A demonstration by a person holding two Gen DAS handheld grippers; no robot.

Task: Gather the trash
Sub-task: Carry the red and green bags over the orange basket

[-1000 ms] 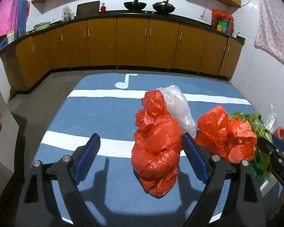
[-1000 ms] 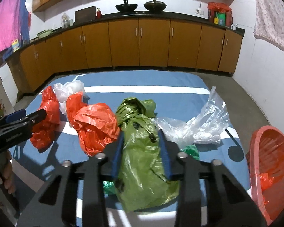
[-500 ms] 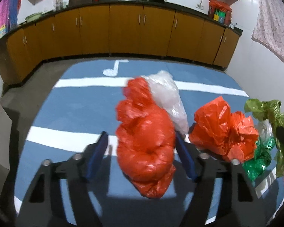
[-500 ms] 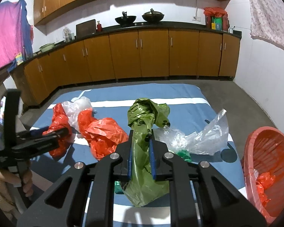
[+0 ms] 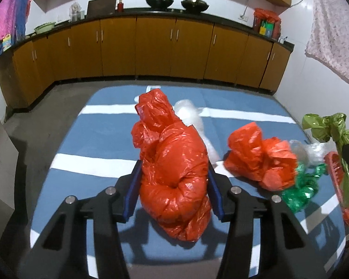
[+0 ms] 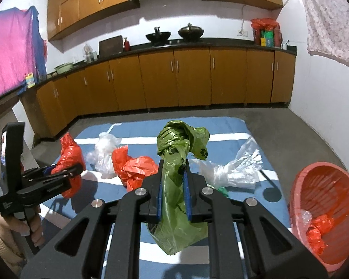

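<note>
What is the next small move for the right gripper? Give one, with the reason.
Probably carry the green bag to the right and over the red basket, then let go. The right gripper is shut on the bag and has it hanging clear of the blue mat; the basket lies tipped at the mat's right edge, its open mouth already holding some orange scraps.

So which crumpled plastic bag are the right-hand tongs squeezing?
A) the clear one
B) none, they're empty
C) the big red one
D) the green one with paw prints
D: the right tongs pinch the crumpled green plastic bag with black paw prints between their blue pads, its tail hanging below.
</note>
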